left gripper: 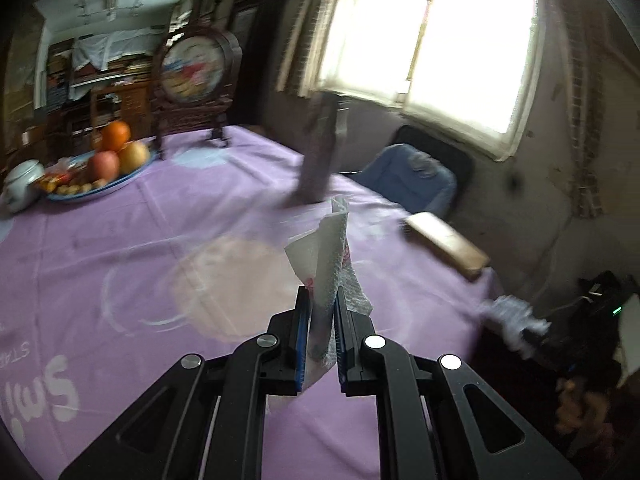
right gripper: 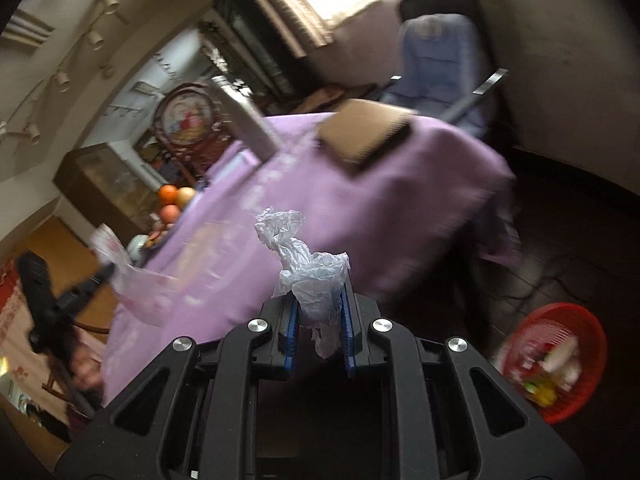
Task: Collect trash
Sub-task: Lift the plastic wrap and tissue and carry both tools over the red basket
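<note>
Two light, soft scraps held: my left gripper (left gripper: 322, 304) clenched on folded paper towel (left gripper: 328, 256), right gripper (right gripper: 320, 312) clenched on crumpled plastic film (right gripper: 308, 268); red basket (right gripper: 592, 328) near right.

From my remote seat I see a bright window (left gripper: 432, 40) with pale curtains (left gripper: 308, 28) washing out the beige wall (left gripper: 560, 184). A blue chair (left gripper: 408, 180) stands beside the purple-clothed table (left gripper: 120, 248). Dark wooden cabinets (left gripper: 116, 96) line the far end (their shelves look crowded). The floor (right gripper: 580, 232) is dark.
</note>
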A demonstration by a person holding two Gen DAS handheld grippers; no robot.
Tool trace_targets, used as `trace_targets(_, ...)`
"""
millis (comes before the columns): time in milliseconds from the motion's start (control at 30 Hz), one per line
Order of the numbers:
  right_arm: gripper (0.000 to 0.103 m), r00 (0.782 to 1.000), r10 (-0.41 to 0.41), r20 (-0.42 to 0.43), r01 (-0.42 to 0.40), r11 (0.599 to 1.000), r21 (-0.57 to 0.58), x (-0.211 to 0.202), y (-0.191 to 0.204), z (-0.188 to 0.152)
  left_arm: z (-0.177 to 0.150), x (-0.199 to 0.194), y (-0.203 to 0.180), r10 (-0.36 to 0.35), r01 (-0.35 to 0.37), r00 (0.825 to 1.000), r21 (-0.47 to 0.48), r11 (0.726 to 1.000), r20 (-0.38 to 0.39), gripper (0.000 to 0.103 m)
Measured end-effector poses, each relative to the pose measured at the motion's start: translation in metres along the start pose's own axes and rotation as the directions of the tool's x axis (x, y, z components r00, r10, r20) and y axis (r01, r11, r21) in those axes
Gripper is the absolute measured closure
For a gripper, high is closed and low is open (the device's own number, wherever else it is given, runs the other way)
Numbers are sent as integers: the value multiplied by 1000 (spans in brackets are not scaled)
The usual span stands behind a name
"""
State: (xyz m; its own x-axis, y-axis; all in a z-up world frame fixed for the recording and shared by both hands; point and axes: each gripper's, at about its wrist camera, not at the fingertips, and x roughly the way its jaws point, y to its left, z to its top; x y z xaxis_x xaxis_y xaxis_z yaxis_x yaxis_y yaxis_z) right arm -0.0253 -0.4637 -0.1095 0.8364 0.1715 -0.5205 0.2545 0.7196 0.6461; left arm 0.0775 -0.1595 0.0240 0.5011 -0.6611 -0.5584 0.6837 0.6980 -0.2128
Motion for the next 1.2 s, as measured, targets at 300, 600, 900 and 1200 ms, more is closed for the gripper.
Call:
trace_targets(300,83,996,-90,9,90,994,58,-48,-84,-19,4,10,-117,-168,171,985,105,980,-34,91)
trace_targets(600,82,940,-330,-84,337,936,99,-53,-182,-68,-42,60,-237,-308,344,933,207,916,-187,91)
trace_targets(900,53,898,-342,-276,404,890,213,3,-261,-103,-108,150,-315,-328,450,849,240,860,-415,91)
trace_targets(1200,39,900,-337,-276,413,861,297,0,-289,-110,-144,224,-351,-287,477,786,242,845,-548,91)
